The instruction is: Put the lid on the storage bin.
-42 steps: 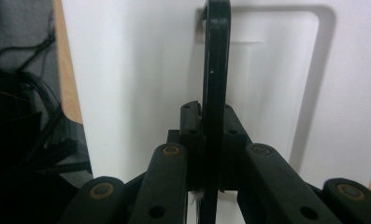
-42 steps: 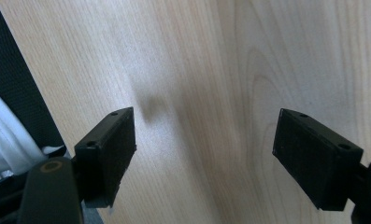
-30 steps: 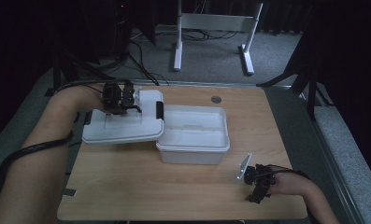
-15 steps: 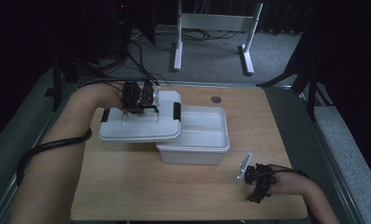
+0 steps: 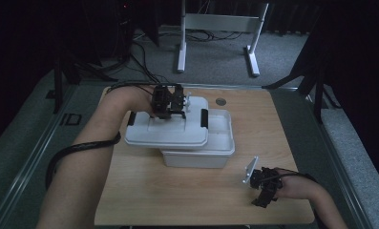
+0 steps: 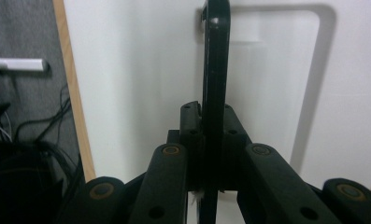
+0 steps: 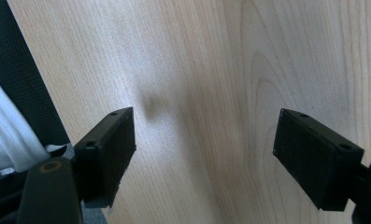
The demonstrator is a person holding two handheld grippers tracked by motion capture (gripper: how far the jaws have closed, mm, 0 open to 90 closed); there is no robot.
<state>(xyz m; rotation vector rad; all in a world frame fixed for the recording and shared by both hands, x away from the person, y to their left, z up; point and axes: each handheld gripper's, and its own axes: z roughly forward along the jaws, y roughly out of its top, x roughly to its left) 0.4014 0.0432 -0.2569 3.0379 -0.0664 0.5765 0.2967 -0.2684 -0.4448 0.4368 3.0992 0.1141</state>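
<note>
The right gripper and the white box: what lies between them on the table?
In the high view, bare wooden table lies between the right gripper and the white box; nothing stands there.

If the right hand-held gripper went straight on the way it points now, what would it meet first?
Most likely the bare wooden table. The right hand-held gripper has open jaws with nothing between them, and its own view looks onto the wood grain; how far off the surface is cannot be judged.
</note>
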